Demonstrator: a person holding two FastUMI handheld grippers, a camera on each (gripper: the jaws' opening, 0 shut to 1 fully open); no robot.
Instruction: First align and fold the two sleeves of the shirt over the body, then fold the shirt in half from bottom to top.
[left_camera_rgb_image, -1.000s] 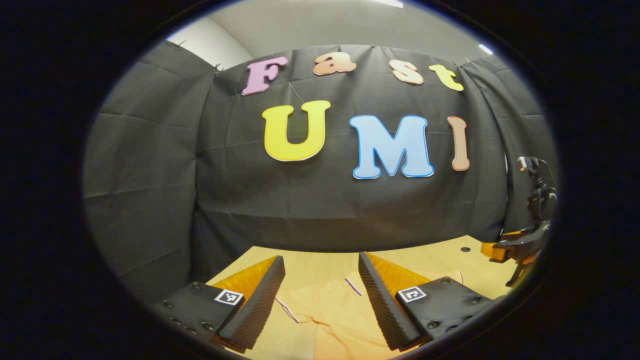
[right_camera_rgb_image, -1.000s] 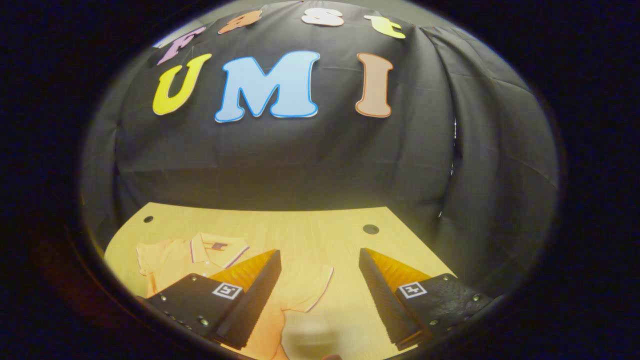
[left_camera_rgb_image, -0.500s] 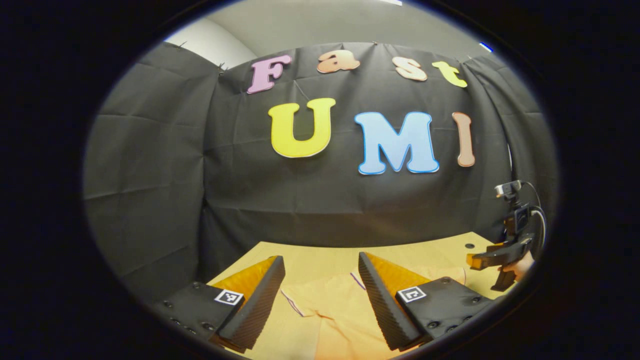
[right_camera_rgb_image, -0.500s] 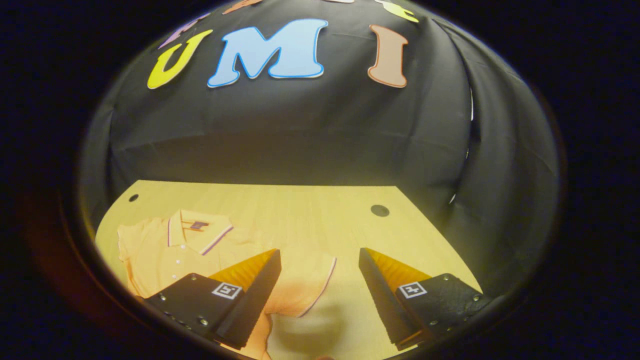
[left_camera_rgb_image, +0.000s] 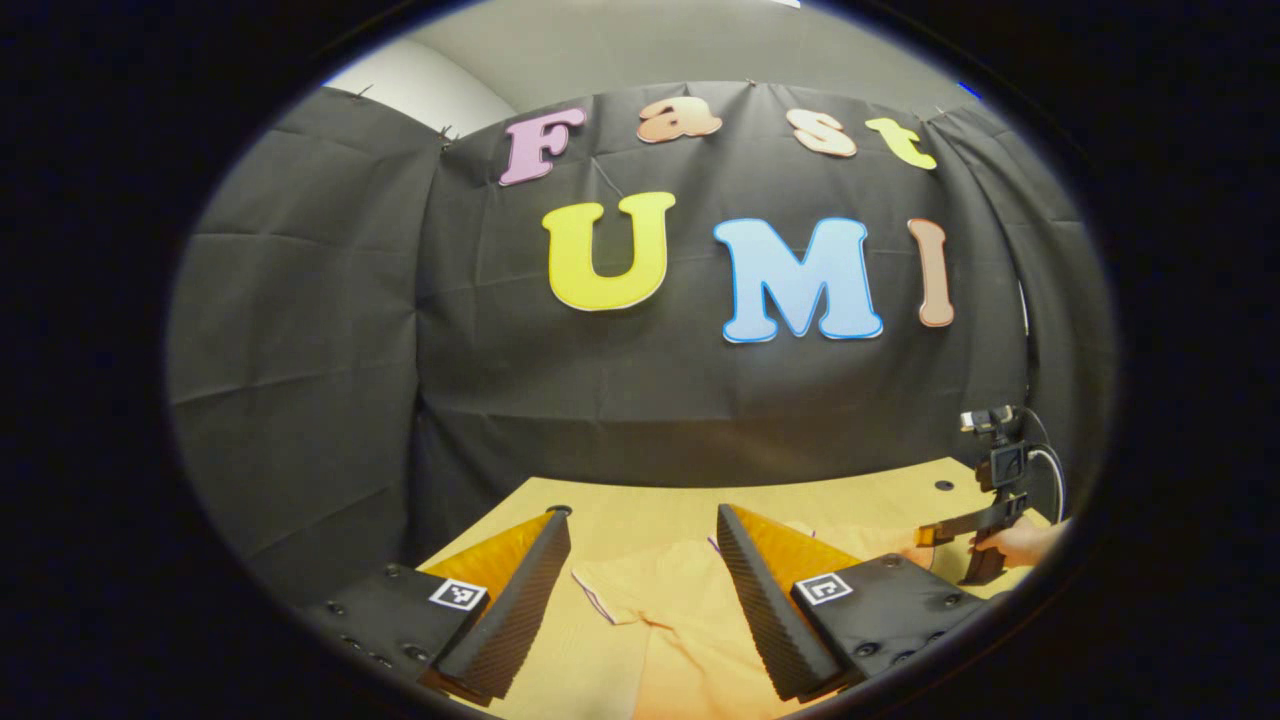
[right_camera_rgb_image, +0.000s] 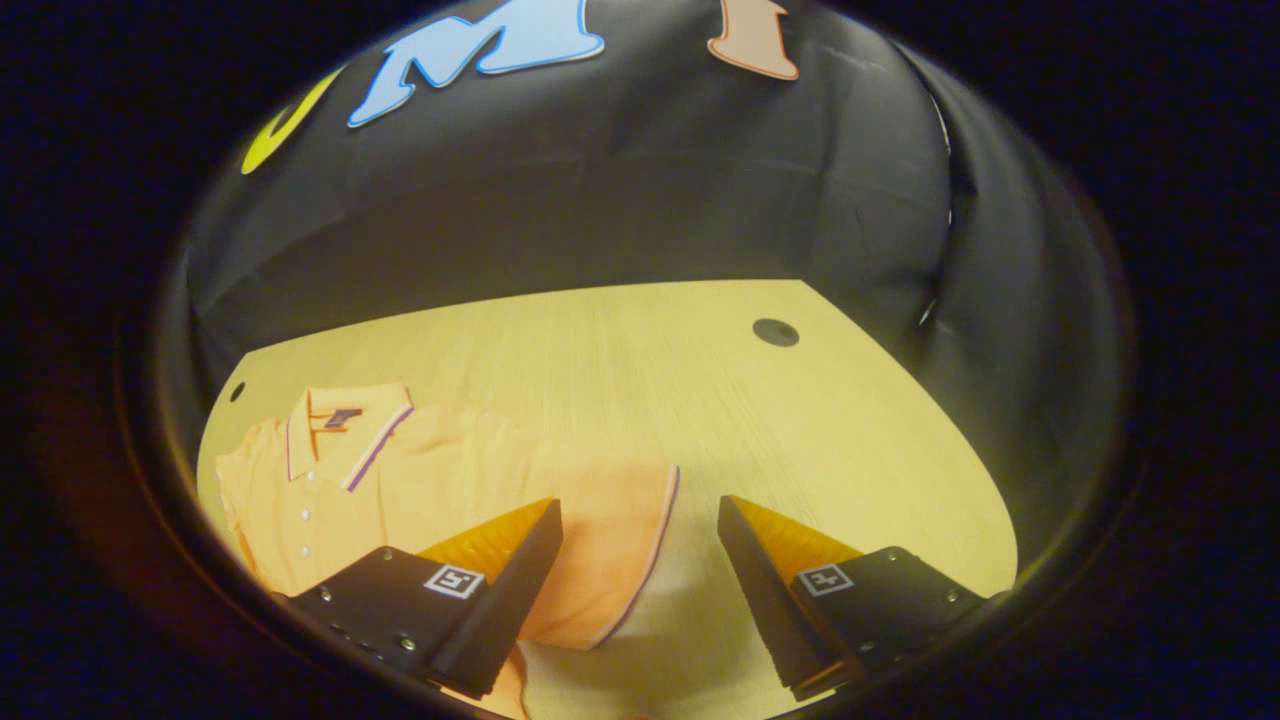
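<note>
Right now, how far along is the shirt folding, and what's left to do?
Nothing looks folded yet. The shirt lies flat on the table, collar up, its sleeve spread out to the side. In hand: the right gripper hovers open at that sleeve's cuff, and the left gripper hangs open above the other sleeve. Left: both sleeve folds, then the bottom-to-top fold.

The shirt (right_camera_rgb_image: 400, 480) is cut off at the right gripper view's lower edge, its hem unseen.
</note>
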